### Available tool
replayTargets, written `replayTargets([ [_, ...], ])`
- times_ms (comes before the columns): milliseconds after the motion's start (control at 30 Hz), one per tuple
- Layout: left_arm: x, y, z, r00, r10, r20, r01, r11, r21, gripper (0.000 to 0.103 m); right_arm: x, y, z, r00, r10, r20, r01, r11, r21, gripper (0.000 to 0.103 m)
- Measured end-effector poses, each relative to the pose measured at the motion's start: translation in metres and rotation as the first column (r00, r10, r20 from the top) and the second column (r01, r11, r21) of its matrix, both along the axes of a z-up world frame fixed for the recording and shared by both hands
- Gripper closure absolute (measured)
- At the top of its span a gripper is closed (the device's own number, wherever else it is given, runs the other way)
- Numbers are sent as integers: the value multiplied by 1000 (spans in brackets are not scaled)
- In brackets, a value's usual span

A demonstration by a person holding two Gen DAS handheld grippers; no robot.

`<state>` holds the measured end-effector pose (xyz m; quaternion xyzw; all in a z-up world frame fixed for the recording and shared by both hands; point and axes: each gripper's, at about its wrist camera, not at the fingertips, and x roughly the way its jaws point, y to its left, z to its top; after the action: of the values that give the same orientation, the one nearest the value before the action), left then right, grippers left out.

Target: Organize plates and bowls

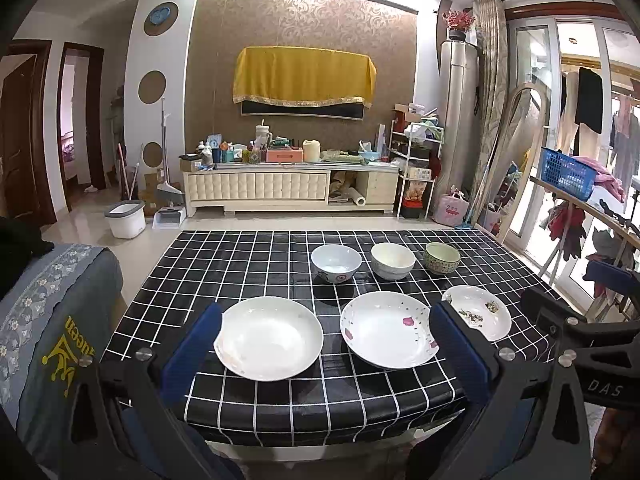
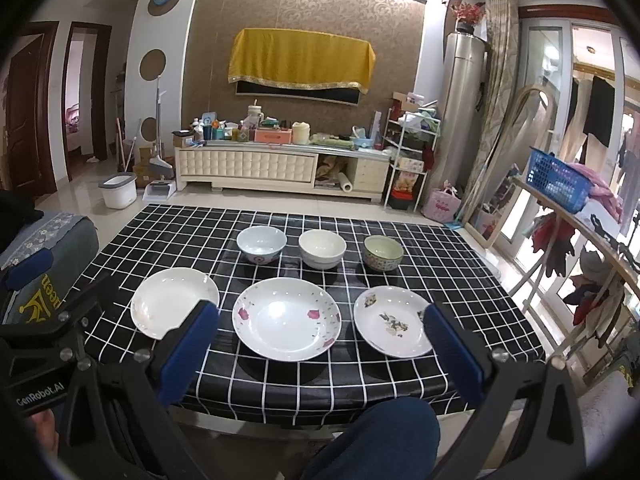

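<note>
Left wrist view: the left tool (image 1: pixel 326 340) is held released above the near edge of the table (image 1: pixel 240 256); three plates, the plain plate (image 1: pixel 269 339) leftmost, lie near, three bowls far.

Right wrist view: the right tool (image 2: pixel 320 342) is likewise spread wide, grasping nothing. The floral plate (image 2: pixel 286 318) and white bowl (image 2: pixel 322 248) lie unstacked; no stacking is judged done, so all sorting remains.

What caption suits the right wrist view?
Open right gripper poised before three white plates and three bowls on a black checked tablecloth.
</note>
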<state>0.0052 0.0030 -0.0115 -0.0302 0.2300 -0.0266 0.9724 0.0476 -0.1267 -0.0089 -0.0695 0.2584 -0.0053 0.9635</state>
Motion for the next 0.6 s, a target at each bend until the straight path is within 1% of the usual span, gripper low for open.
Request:
replayTargets([
  [400, 15, 2, 0, 1000, 12, -19, -12, 1000, -2, 0, 18, 2, 3, 1000, 25, -6, -25, 1000, -3, 0],
  [500, 23, 8, 1, 999, 19, -30, -19, 1000, -10, 0, 28, 4, 7, 999, 37, 2, -37, 999, -7, 0],
  [600, 38, 16, 4, 999, 20, -48, -22, 999, -35, 0, 42, 9, 9, 998, 61, 8, -61, 998, -21, 0],
])
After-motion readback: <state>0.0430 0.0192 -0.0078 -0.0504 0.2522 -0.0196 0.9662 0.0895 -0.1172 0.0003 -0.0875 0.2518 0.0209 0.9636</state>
